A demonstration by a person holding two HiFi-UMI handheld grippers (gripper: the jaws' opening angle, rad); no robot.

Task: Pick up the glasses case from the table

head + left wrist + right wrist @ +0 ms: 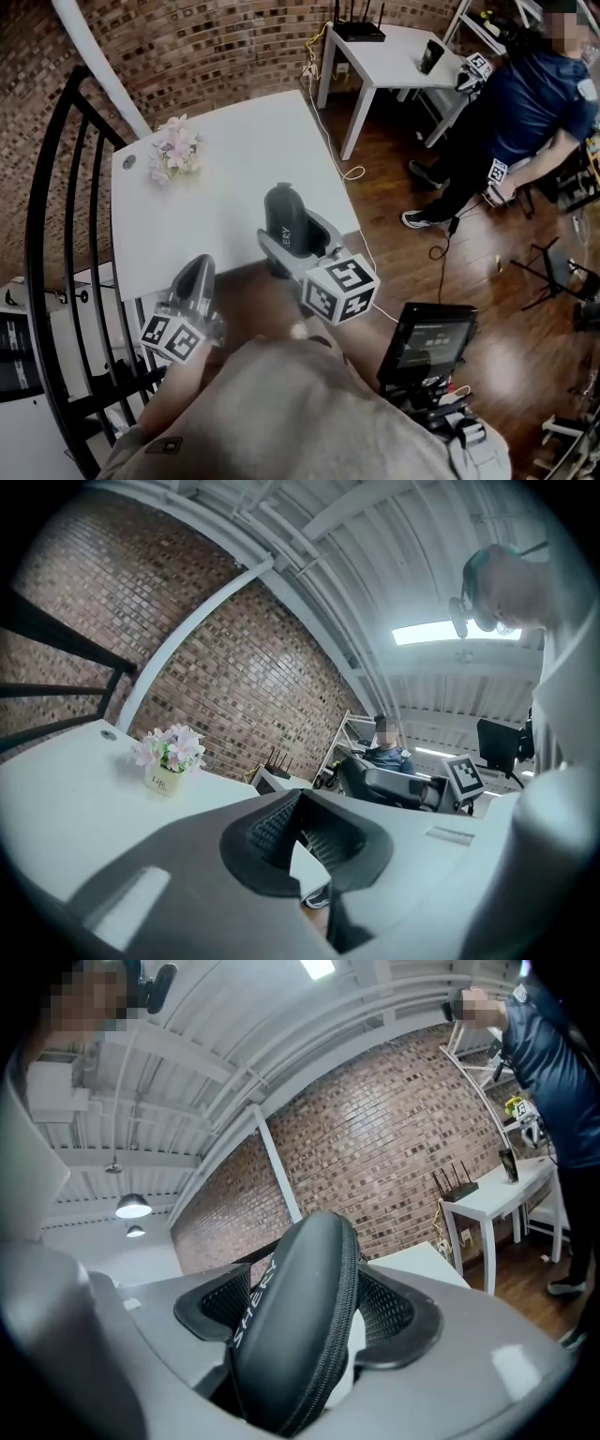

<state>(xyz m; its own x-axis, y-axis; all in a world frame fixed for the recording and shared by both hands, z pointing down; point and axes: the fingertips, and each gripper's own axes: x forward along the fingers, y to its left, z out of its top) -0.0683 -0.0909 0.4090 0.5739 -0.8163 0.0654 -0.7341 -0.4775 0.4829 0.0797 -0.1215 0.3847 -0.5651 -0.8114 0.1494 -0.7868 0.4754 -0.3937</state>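
- The right claw point(298, 234) is gripping a dark, zippered glasses case point(284, 211), its two jaws pressing on either side of the shell while the case is standing on end between them.
- In the right gripper view the glasses case point(295, 1316) is filling the gap between the ribbed pads point(398, 1307), with pale lettering running along its side and the zip facing the camera.
- From the head view the case is hanging clear of the white tabletop point(234, 169), above its near edge, with no part of it touching the surface.
- The left claw point(197, 272) is hovering to the left of the right one, also over the near edge, its jaws drawn together at the tips and carrying nothing.
- The left gripper view is showing the left claw point(302, 822) with its dark pads meeting in a narrow wedge, and only a sliver of white surface is showing through between them.
- A small pot of pink flowers point(175, 150) is sitting at the far left of the tabletop, well apart from both claws.
- A square-marked cube point(339, 288) is riding on the right gripper, and another point(175, 336) on the left.
- Across the wooden floor point(487, 272), a seated person in a dark top point(525, 103) is facing a smaller white tabletop point(394, 56) that is bearing a black router point(359, 30) and a dark cup point(432, 56).
- A black railing point(56, 234) is curving along the left side, and a brick wall point(216, 47) is closing off the back.
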